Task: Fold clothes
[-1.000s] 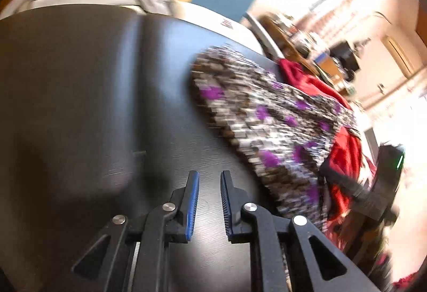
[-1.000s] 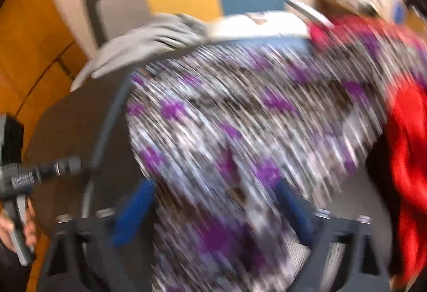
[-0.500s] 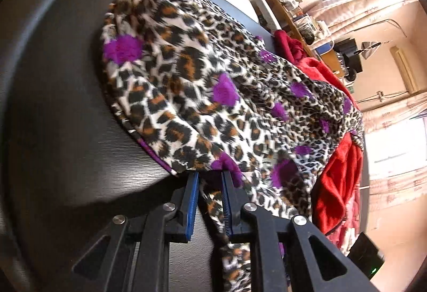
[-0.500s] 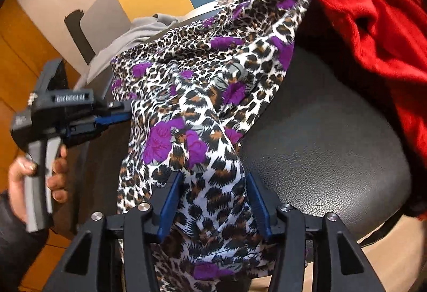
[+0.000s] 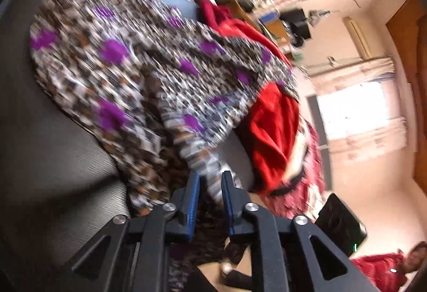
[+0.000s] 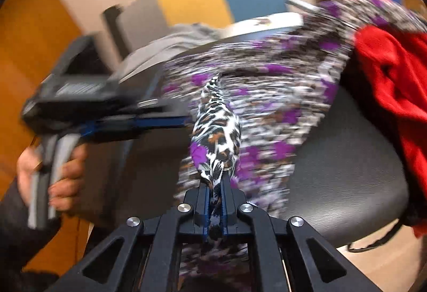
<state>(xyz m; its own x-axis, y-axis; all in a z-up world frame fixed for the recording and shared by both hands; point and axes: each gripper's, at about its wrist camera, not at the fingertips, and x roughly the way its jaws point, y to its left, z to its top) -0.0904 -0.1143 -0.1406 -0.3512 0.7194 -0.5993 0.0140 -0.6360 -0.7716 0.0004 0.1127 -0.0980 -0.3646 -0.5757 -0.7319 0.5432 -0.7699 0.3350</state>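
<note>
The right tongs [image 6: 214, 182] have just closed, pinching a fold of the leopard-print garment [image 6: 218, 132].

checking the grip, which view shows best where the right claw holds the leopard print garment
The right wrist view: the right claw is shut on a sharp bunched fold of the purple-spotted leopard print garment. The left wrist view shows the garment blurred over the black seat, never the right claw.

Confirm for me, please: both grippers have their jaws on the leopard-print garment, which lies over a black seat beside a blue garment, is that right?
Not quite: the neighbouring garment is red, not blue. The right wrist view shows the red garment heaped beside the leopard-print garment on the black seat. The rest holds: the right gripper and the left gripper both have their jaws on the print fabric.
</note>
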